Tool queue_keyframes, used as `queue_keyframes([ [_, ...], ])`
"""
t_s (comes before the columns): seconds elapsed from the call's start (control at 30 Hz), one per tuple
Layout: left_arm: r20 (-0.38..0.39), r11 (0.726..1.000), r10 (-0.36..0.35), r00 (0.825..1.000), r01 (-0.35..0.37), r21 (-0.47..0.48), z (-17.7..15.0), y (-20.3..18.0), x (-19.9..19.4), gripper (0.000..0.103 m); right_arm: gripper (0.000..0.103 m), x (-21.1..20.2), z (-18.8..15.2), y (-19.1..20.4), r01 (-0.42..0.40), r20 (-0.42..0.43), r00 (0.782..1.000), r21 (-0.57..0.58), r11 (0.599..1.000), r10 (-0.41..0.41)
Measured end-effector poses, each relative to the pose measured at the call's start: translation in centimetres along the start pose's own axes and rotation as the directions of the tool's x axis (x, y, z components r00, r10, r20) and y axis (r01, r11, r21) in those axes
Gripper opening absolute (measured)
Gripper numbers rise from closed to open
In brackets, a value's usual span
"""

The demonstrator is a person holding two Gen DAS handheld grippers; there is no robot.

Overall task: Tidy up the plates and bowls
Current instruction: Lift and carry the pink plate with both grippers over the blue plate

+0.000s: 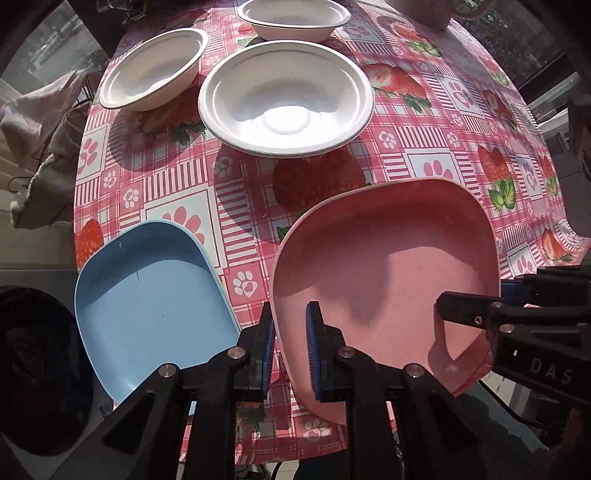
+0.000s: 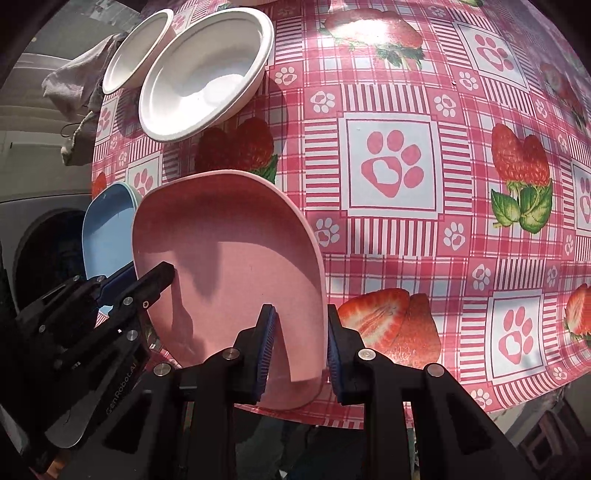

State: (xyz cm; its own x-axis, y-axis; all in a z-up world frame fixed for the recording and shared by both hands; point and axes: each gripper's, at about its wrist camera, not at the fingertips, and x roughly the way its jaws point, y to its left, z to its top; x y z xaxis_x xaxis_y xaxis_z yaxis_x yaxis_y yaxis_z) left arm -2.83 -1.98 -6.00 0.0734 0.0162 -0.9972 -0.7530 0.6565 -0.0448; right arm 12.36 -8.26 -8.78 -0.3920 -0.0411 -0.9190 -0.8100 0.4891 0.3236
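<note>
A pink plate (image 1: 388,266) lies near the table's front edge, held at both sides. My left gripper (image 1: 290,343) is shut on its left rim. My right gripper (image 2: 299,347) is shut on its right rim (image 2: 317,295), and it also shows at the plate's right edge in the left wrist view (image 1: 517,314). A blue plate (image 1: 147,295) lies to the left of the pink one, overhanging the table edge; it also shows in the right wrist view (image 2: 107,229). Three white bowls (image 1: 286,98) (image 1: 155,70) (image 1: 293,18) stand farther back.
The table carries a pink strawberry and paw-print cloth (image 2: 391,166). A grey cloth bag (image 1: 40,122) hangs off the left side. A dark round washer door (image 1: 37,369) is at lower left. A pale mug (image 1: 436,11) stands at the far back.
</note>
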Motion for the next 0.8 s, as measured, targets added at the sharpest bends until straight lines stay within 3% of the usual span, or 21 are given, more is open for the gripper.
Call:
queue_keyframes([
  [0.43, 0.050, 0.997, 0.013, 0.999, -0.009, -0.082, 0.0, 3.0, -1.8, 0.018, 0.029, -0.2, 2.8, 6.7, 0.019, 0.012, 1.000, -0.088, 0.996, -0.019],
  [0.8, 0.065, 0.979, 0.042, 0.997, -0.028, -0.202, -1.4, 7.4, -2.5, 0.018, 0.029, 2.4, 3.6, 11.2, 0.011, -0.009, 1.000, -0.205, 0.979, -0.013],
])
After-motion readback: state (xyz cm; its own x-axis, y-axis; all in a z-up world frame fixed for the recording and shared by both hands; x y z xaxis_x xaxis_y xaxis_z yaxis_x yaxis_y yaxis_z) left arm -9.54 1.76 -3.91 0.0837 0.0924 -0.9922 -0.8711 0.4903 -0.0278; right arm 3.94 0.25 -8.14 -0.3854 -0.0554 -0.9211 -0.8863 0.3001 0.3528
